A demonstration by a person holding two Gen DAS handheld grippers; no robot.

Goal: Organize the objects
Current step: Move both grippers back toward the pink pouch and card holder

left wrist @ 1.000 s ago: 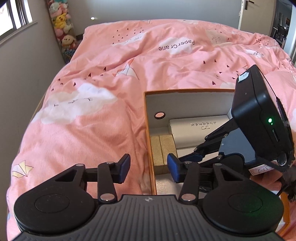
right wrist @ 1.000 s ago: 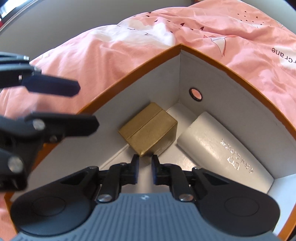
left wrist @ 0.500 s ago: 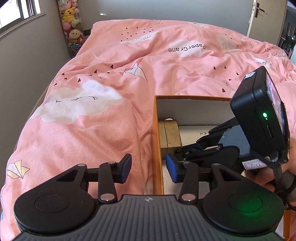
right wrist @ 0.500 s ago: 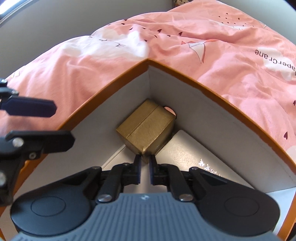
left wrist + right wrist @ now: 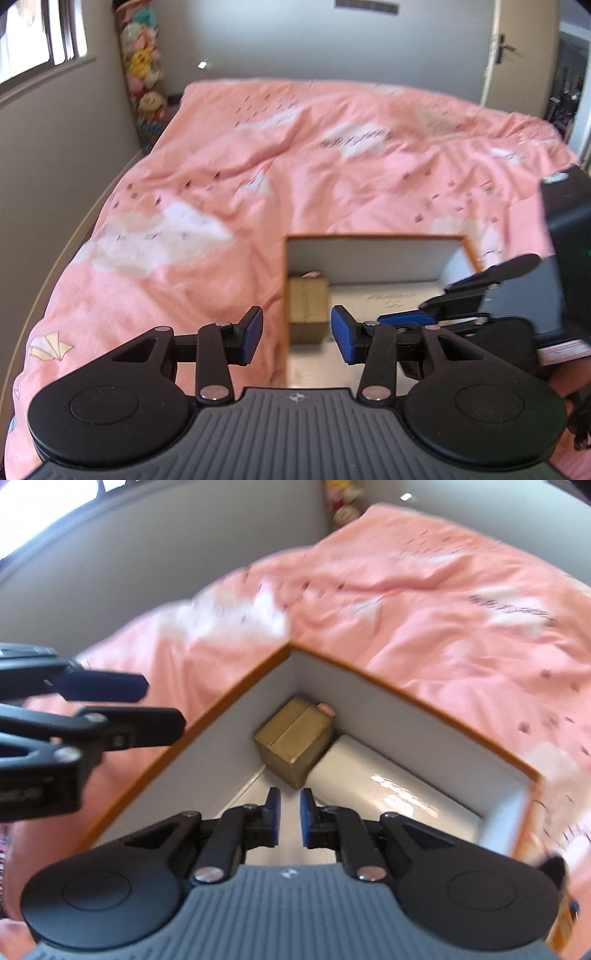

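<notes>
Pink cotton duvet (image 5: 258, 166), soft and creased, printed with white clouds and paper cranes, under an open cardboard box (image 5: 373, 236) with a thin orange rim and smooth white walls. Seen from the left wrist: left gripper (image 5: 297, 338) hovering at the box's near left edge, blue-padded jaws spread wide and empty, one pad outside the wall, the other above the inside. Tucked into the box's far left corner, a small gold carton (image 5: 307, 306), blocky and matte. Just right of it on the box floor, a flat glossy white pack (image 5: 388, 299) with rounded edges. Above the box's right side, the right gripper (image 5: 406, 318). Far beyond the box, a column of plush toys (image 5: 146, 74) in the room's corner.

Seen from the right wrist: right gripper over the box's near part, pads parted by a narrow slit, just been opening a little, nothing between them. Gold carton ahead in the corner, seam across its top, touching the white pack. Left gripper beyond the box's left wall.
</notes>
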